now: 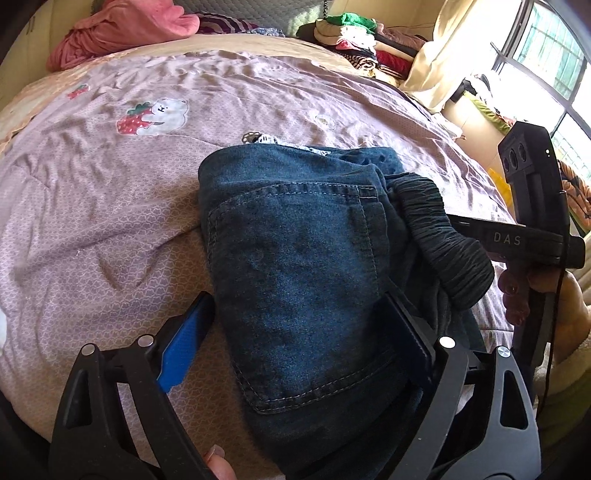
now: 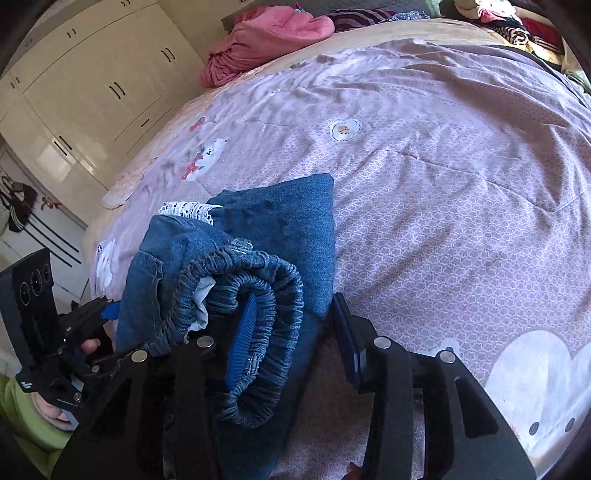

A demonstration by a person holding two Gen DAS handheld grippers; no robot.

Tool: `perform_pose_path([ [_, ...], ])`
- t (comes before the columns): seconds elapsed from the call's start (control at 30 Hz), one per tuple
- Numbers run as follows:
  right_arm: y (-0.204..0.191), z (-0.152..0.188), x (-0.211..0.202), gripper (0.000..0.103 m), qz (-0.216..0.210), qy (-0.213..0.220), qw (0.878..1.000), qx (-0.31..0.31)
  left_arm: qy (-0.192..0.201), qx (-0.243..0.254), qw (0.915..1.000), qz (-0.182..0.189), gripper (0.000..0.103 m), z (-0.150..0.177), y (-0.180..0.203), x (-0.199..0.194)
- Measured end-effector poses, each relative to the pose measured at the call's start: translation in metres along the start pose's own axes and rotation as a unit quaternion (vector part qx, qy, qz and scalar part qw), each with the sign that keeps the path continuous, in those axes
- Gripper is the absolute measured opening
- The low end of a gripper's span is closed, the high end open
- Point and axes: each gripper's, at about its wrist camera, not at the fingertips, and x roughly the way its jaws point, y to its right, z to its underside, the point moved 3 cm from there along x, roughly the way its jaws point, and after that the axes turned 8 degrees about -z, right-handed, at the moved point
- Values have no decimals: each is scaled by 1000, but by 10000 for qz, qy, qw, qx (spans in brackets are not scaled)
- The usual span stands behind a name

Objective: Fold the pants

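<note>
Dark blue denim pants [image 1: 295,251] lie folded in a bundle on the pink bedspread [image 1: 110,206], back pocket up, white lace hem showing at the far edge. My left gripper [image 1: 295,332] is open, its jaws standing either side of the bundle's near part. The elastic waistband [image 2: 255,332] loops over the blue left pad of my right gripper [image 2: 295,332], which is open with the pants [image 2: 280,229] between and beyond its fingers. The right gripper also shows in the left wrist view [image 1: 532,236] at the bundle's right side.
A pink garment heap [image 1: 122,33] lies at the head of the bed. A stack of folded clothes [image 1: 362,44] stands at the far right corner. White wardrobes [image 2: 85,96] line the wall left of the bed. A window [image 1: 554,62] is at right.
</note>
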Motion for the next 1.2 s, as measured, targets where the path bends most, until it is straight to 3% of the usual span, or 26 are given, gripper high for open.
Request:
perform_pose_path([
  [0.23, -4, 3, 0, 34, -41, 107, 9999, -110, -6, 11, 10000, 18, 75, -1, 1, 1],
  [0.4, -10, 6, -2, 25, 1, 246, 9996, -153, 10, 68, 10000, -47, 60, -1, 3, -2],
  [0.57, -22, 7, -5, 23, 145, 337, 9988, -312, 66, 43, 9999, -68, 48, -2, 3, -9],
  [0.9, -18, 5, 1, 23, 79, 278, 9993, -254, 88, 73, 9999, -76, 49, -2, 6, -9],
  [0.93, -18, 5, 1, 23, 57, 293, 9993, -246, 25, -15, 10000, -42, 47, -2, 3, -5],
  [1.03, -28, 5, -7, 17, 32, 440, 9982, -399, 124, -29, 9998, -129, 23, -5, 0, -12],
  [1.2, -63, -1, -25, 13, -98, 722, 9939, -829, 334, 28, 9994, -100, 19, -8, 2, -36],
])
